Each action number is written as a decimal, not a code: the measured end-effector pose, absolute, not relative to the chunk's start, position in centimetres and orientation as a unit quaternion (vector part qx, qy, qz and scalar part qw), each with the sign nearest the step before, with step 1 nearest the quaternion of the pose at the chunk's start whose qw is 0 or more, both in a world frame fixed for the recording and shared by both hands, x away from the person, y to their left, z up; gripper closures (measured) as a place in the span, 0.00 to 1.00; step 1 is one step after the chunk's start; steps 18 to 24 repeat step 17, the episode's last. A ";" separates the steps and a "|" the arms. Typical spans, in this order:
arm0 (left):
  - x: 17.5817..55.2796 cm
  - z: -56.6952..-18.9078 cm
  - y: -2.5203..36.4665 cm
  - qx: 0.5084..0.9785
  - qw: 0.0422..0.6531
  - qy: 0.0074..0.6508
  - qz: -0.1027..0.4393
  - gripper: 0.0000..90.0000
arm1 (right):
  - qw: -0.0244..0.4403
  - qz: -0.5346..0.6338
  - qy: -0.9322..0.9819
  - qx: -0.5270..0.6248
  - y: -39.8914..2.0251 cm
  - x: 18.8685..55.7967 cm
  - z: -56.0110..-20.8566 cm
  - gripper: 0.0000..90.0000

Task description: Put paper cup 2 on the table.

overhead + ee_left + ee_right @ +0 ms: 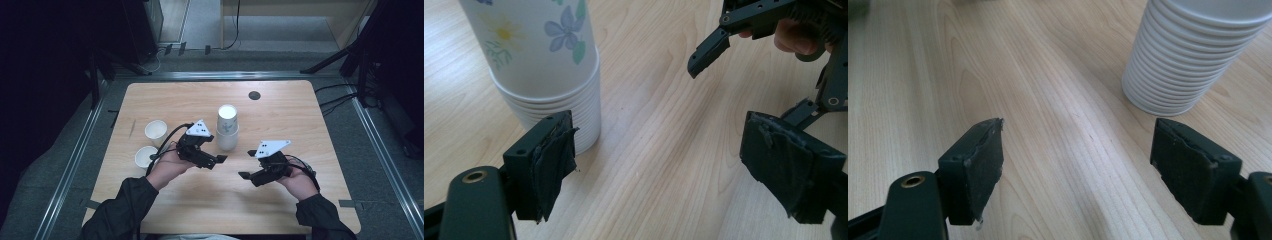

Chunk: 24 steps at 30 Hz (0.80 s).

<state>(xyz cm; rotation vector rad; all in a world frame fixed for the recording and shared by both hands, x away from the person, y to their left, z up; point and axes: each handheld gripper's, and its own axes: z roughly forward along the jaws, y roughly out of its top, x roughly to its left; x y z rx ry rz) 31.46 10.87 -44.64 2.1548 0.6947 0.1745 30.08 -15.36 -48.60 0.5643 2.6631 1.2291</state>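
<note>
A stack of paper cups stands on the wooden tabletop, just ahead of the left claw and between the two claws, a little beyond them. In the left claw's view the stack sits just past its left jaw, flowers printed on the upper cup. Two single cups stand upright behind the left claw, beside the left hand. A dark round disc lies well beyond the stack. Nothing lies between either claw's jaws. The left claw is spread wide and empty. The right claw, held low by the right hand, is likewise spread and holds nothing; the stack lies ahead of its right jaw.
</note>
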 end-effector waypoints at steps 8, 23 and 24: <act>31.2 -45.4 10.3 0.867 0.413 0.271 0.071 0.16 | 0.075 0.410 0.891 0.181 -15.2 30.0 -48.6 0.24; 31.4 -47.1 10.2 0.873 0.398 0.269 0.086 0.16 | 0.076 0.402 0.898 0.164 -14.8 30.2 -48.7 0.24; 31.4 -47.1 10.2 0.873 0.398 0.269 0.086 0.16 | 0.076 0.402 0.898 0.164 -14.8 30.2 -48.7 0.24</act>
